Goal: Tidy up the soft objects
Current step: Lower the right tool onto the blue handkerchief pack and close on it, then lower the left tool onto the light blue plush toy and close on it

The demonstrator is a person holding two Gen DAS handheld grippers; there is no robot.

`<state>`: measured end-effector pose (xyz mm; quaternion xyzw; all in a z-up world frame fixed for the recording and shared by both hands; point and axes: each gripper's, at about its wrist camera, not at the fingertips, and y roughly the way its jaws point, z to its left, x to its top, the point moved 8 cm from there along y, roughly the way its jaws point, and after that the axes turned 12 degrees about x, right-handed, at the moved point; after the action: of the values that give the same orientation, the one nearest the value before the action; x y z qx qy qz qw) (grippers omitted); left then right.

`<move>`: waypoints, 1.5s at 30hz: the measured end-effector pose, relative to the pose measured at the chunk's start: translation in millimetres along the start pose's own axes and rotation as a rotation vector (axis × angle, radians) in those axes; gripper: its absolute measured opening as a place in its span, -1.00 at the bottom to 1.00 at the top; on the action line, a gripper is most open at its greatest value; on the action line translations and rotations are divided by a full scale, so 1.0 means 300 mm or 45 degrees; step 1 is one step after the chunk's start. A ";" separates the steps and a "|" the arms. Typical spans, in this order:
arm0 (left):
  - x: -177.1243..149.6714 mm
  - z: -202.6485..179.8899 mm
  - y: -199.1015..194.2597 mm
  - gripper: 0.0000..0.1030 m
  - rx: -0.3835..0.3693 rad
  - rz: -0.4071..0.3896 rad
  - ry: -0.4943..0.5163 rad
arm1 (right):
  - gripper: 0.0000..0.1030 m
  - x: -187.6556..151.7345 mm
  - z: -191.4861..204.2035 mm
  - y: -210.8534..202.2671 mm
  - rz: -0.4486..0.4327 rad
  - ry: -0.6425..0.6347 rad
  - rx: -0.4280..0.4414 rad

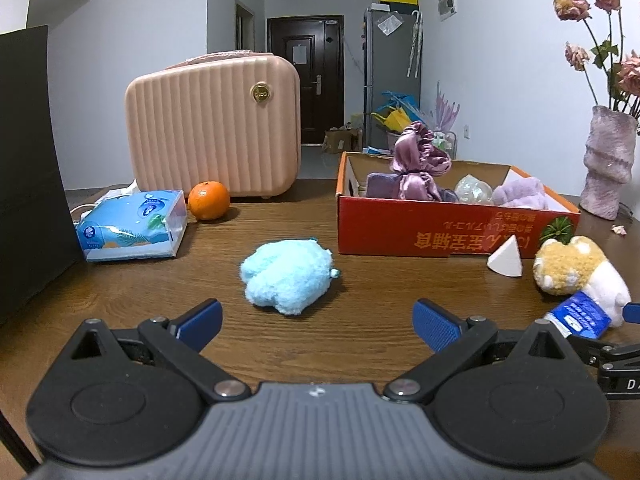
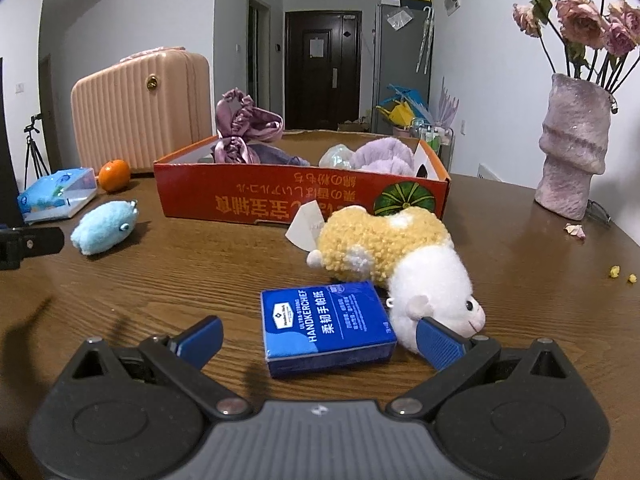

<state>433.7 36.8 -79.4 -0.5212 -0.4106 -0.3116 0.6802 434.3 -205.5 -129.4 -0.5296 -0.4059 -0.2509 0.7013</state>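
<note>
A light blue plush (image 1: 289, 277) (image 2: 105, 227) lies on the wooden table just ahead of my left gripper (image 1: 318, 325), which is open and holds nothing. A yellow and white hamster plush (image 2: 396, 269) (image 1: 580, 276) lies on its side before the orange cardboard box (image 2: 280, 200) (image 1: 448, 224). A blue handkerchief pack (image 2: 326, 324) (image 1: 580, 316) rests between the open fingers of my right gripper (image 2: 320, 340), whose right pad touches the hamster's white end. The box holds a purple satin cloth (image 1: 420, 160) (image 2: 244, 136), a lilac fluffy piece (image 1: 520, 194) (image 2: 384, 156) and a clear wrapped item.
A pink ribbed case (image 1: 214, 128), an orange (image 1: 209, 200) and a blue tissue pack (image 1: 134, 226) stand at the back left. A dark panel (image 1: 28, 160) borders the left. A white foam cone (image 1: 506, 258) lies by the box. A lilac vase (image 2: 572, 148) with dried roses stands at the right.
</note>
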 end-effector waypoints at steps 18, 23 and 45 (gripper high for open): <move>0.029 0.014 0.125 1.00 0.005 0.026 0.039 | 0.59 0.013 -0.036 0.122 0.107 0.042 0.055; 0.031 0.013 0.139 1.00 0.001 0.030 0.050 | 0.47 0.018 -0.031 0.123 0.095 0.028 0.055; 0.056 0.000 0.209 1.00 -0.024 0.023 0.103 | 0.45 0.091 -0.029 0.097 -0.082 0.028 -0.048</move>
<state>495.1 53.4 -93.0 -0.5184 -0.3750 -0.3300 0.6940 474.6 -202.6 -123.2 -0.5266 -0.4101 -0.2870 0.6871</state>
